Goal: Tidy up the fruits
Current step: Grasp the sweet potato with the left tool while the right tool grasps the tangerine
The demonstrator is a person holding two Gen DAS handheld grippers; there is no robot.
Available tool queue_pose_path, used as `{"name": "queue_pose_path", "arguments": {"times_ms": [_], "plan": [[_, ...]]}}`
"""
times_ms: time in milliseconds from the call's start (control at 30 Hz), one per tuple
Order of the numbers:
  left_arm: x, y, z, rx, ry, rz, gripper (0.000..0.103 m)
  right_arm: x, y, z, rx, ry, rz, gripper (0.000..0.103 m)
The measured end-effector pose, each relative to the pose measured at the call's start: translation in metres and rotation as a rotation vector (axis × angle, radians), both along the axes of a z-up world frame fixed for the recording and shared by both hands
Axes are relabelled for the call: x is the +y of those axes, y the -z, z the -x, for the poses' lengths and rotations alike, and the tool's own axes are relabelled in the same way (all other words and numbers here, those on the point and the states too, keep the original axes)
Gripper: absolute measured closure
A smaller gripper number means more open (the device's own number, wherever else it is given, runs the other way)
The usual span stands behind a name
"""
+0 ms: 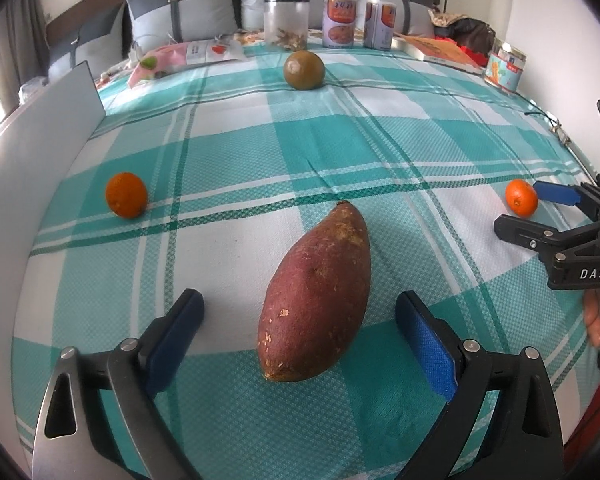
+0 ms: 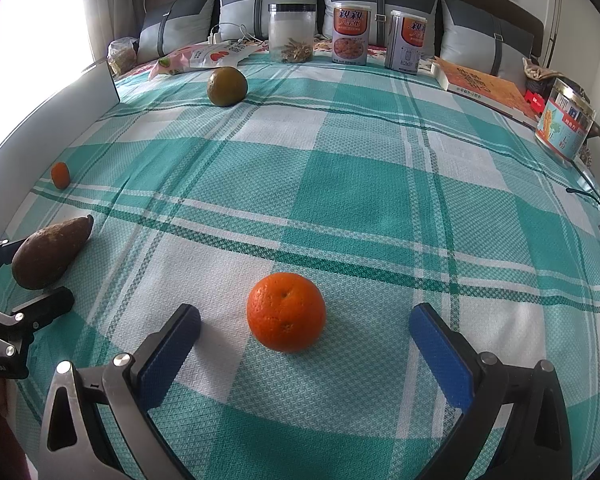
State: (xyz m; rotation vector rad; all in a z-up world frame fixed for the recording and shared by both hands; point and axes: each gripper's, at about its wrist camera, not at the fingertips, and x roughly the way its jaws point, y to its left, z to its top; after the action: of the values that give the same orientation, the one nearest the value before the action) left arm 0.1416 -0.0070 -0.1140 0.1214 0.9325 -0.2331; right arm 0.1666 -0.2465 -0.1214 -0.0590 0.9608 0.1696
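The bed (image 2: pixel 360 184) is covered with a woven teal-and-white plaid cloth of waffle-like texture. The left hand-held gripper (image 1: pixel 300 316) has its jaws spread wide, its blue ribbed pads on either side of a sweet potato (image 1: pixel 316 300) without touching it; the tuber is long, tapered and reddish-brown with rough, flaked skin, and lies near the bed's front edge.

The right hand-held gripper (image 2: pixel 306 320) is likewise wide open and grips nothing. A round, dimpled orange (image 2: pixel 286 311) sits on the cloth between its pads, clear of both, toward the front right of the bed.

A smaller orange (image 1: pixel 126 194) lies near the left edge, beside a smooth grey panel (image 1: pixel 52 132). A dull green-brown round fruit (image 1: pixel 304 70) rests toward the head of the bed.

Along the head edge stand a clear plastic jar (image 2: pixel 292 32) with a dark lid and two printed cylindrical cans (image 2: pixel 350 34), in front of grey pillows (image 2: pixel 268 4). A glossy jar (image 2: pixel 564 128) and a flat book (image 2: pixel 484 84) lie at the far right corner.
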Motion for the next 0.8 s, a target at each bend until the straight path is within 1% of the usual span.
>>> {"name": "queue_pose_path", "arguments": {"times_ms": [67, 133, 167, 200, 233, 267, 300, 333, 367, 433, 500, 533, 567, 600, 633, 667, 733, 767, 800], "plan": [[0.0, 0.0, 0.0, 0.002, 0.002, 0.0, 0.005, -0.001, 0.0, 0.0, 0.0, 0.0, -0.002, 0.0], [0.0, -0.001, -0.001, 0.025, 0.019, -0.008, 0.006, -0.007, -0.002, 0.001, -0.002, -0.003, -0.055, 0.0], [-0.001, -0.003, -0.004, 0.061, 0.04, -0.014, 0.007, -0.014, -0.004, 0.003, -0.003, -0.013, -0.108, 0.0], [-0.001, -0.005, -0.005, 0.087, 0.054, -0.011, 0.008, -0.03, -0.008, 0.006, 0.011, -0.035, -0.22, 0.0], [-0.002, -0.008, -0.006, 0.103, 0.069, -0.006, 0.009, -0.042, -0.009, 0.009, 0.024, -0.039, -0.286, 0.0], [-0.002, -0.01, -0.005, 0.101, 0.083, -0.006, 0.009, -0.052, -0.01, 0.013, 0.038, -0.034, -0.337, 0.0], [-0.004, -0.013, -0.005, 0.089, 0.098, -0.017, 0.011, -0.062, -0.012, 0.017, 0.057, -0.021, -0.364, 0.0], [-0.006, -0.014, -0.005, 0.088, 0.111, -0.031, 0.032, -0.066, -0.014, 0.02, 0.069, -0.013, -0.35, 0.0], [-0.009, -0.012, -0.007, 0.107, 0.123, -0.046, 0.052, -0.066, -0.017, 0.022, 0.077, -0.017, -0.303, 0.0], [-0.007, -0.014, -0.009, 0.114, 0.121, -0.026, 0.06, -0.056, -0.021, 0.02, 0.094, -0.036, -0.25, 0.0], [-0.003, -0.017, -0.01, 0.126, 0.101, 0.004, 0.06, -0.038, -0.025, 0.013, 0.103, -0.06, -0.212, 0.003], [0.0, -0.017, -0.009, 0.13, 0.088, 0.015, 0.061, -0.034, -0.026, 0.009, 0.103, -0.064, -0.199, 0.009], [0.005, -0.02, -0.007, 0.14, 0.067, 0.044, 0.061, -0.027, -0.026, 0.004, 0.106, -0.068, -0.183, 0.018], [0.011, -0.022, -0.004, 0.146, 0.05, 0.08, 0.061, -0.017, -0.023, -0.004, 0.121, -0.071, -0.168, 0.023], [0.017, -0.023, -0.002, 0.15, 0.037, 0.111, 0.061, -0.017, -0.022, -0.004, 0.127, -0.072, -0.163, 0.033], [0.022, -0.025, 0.0, 0.151, 0.027, 0.13, 0.061, -0.011, -0.018, -0.007, 0.135, -0.078, -0.152, 0.049], [0.034, -0.033, 0.008, 0.145, 0.006, 0.175, 0.061, -0.005, -0.017, -0.006, 0.101, -0.075, -0.086, 0.074], [0.042, -0.04, 0.013, 0.14, -0.006, 0.21, 0.061, -0.004, -0.016, -0.006, 0.098, -0.076, -0.088, 0.074], [0.05, -0.048, 0.018, 0.136, -0.015, 0.245, 0.061, -0.004, -0.018, -0.003, 0.103, -0.078, -0.13, 0.074]]}}
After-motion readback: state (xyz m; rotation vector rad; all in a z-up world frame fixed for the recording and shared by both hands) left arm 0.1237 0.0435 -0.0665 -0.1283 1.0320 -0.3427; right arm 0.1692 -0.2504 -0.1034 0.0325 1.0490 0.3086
